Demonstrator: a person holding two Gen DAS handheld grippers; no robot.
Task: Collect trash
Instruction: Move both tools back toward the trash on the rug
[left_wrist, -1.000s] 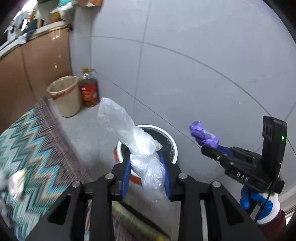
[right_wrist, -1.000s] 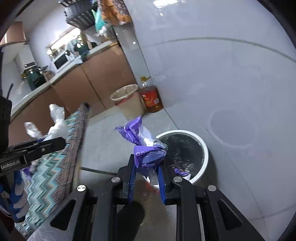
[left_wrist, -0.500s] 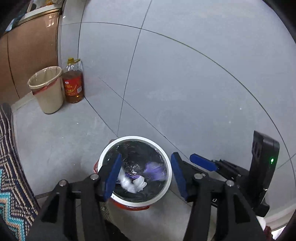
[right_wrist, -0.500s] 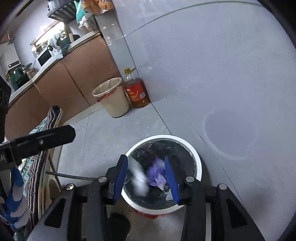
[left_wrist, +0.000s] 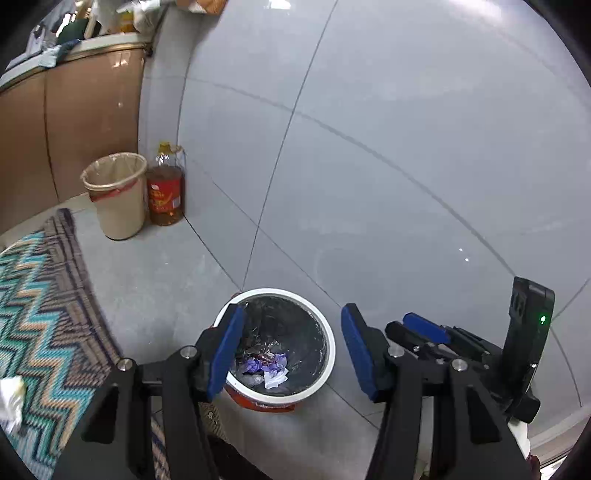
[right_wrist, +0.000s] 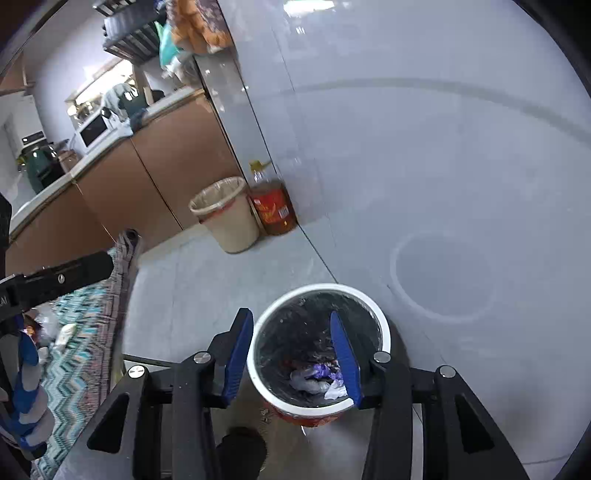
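Note:
A white-rimmed bin with a black liner (left_wrist: 328, 334) (right_wrist: 382, 325) stands on the grey floor below both grippers. Inside lie a purple wrapper (left_wrist: 267, 363) (right_wrist: 325, 371) and clear and white plastic scraps (left_wrist: 275, 380) (right_wrist: 308, 384). My left gripper (left_wrist: 291, 345) is open and empty above the bin. My right gripper (right_wrist: 291, 350) is open and empty above it too; it also shows in the left wrist view (left_wrist: 424, 326) at right. More trash (left_wrist: 11, 400) (right_wrist: 55, 332) lies on the zigzag rug (left_wrist: 40, 314) (right_wrist: 85, 350) at left.
A beige lined bin (left_wrist: 114, 195) (right_wrist: 225, 214) and an oil bottle (left_wrist: 166, 192) (right_wrist: 273, 203) stand by the grey tiled wall. Brown cabinets (left_wrist: 44, 140) (right_wrist: 155, 173) run behind them. The left gripper's body (right_wrist: 55, 280) shows at left in the right wrist view.
Both grippers opened over the bin. The clear plastic bag and the purple wrapper dropped from them into the bin. Both grippers have since risen slightly.

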